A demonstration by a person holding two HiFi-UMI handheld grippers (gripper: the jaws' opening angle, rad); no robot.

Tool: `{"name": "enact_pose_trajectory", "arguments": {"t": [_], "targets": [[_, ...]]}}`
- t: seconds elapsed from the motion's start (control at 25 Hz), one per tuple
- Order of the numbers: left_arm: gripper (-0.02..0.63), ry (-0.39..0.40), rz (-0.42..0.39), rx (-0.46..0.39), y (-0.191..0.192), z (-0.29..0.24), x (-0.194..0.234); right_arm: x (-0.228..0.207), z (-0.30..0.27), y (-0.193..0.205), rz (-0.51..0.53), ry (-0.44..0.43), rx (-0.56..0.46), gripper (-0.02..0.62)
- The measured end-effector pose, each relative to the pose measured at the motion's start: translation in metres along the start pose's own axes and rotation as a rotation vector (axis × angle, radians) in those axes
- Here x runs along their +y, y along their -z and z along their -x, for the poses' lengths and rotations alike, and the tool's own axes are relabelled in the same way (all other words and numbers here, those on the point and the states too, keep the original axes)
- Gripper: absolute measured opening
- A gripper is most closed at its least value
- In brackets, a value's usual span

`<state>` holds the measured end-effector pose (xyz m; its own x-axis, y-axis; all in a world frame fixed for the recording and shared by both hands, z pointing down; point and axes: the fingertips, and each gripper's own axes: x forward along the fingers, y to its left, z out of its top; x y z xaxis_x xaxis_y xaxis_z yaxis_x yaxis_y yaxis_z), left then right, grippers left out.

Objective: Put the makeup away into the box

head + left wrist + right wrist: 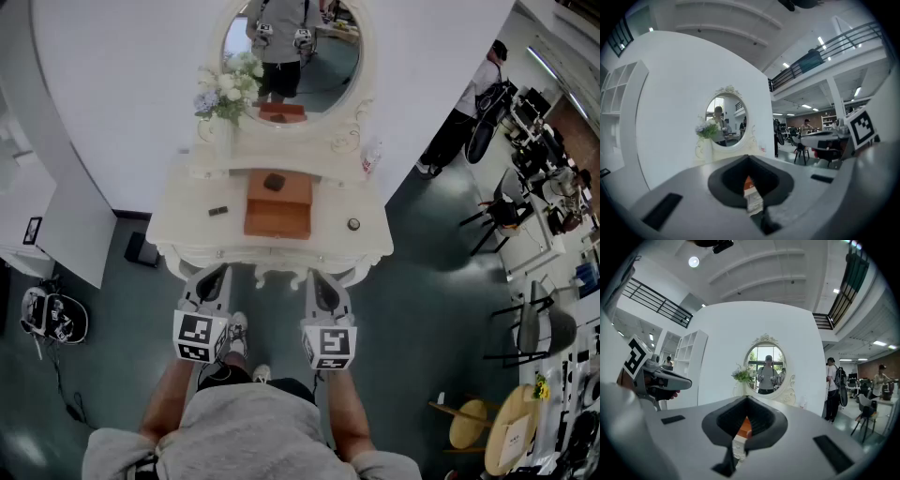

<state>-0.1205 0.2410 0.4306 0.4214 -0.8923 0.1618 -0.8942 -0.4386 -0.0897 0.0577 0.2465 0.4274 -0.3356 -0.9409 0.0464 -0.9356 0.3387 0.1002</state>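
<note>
An orange-brown box stands in the middle of the white dressing table. A dark compact lies on the box's top. A small dark stick lies on the table left of the box, and a small round jar sits to its right. A small bottle stands on the shelf by the mirror. My left gripper and right gripper hover side by side just before the table's front edge, both shut and holding nothing. A sliver of the box shows through each gripper's jaw slit.
An oval mirror and a vase of flowers stand at the table's back. A black bag lies on the floor at left. A person, chairs and desks fill the right side.
</note>
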Motion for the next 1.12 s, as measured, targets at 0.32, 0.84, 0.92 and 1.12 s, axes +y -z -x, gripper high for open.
{"name": "enact_pose_trajectory", "arguments": {"t": [0.32,0.84,0.92,1.12], "targets": [[0.000,-0.011,0.003,0.001,-0.001,-0.003,0.002,0.001,-0.006,-0.006,-0.019,-0.016,-0.015,0.012],[0.000,-0.061,-0.005,0.000,-0.006,-0.011,0.028,0.024,-0.043,-0.006,-0.012,-0.103,-0.007,0.012],[0.000,-0.075,-0.001,0.004,-0.004,-0.014,0.041,0.032,-0.056,-0.007,-0.014,-0.127,-0.004,0.012],[0.000,-0.100,0.014,0.030,0.008,-0.024,0.077,0.056,-0.094,0.001,-0.018,-0.174,0.016,0.012]]}}
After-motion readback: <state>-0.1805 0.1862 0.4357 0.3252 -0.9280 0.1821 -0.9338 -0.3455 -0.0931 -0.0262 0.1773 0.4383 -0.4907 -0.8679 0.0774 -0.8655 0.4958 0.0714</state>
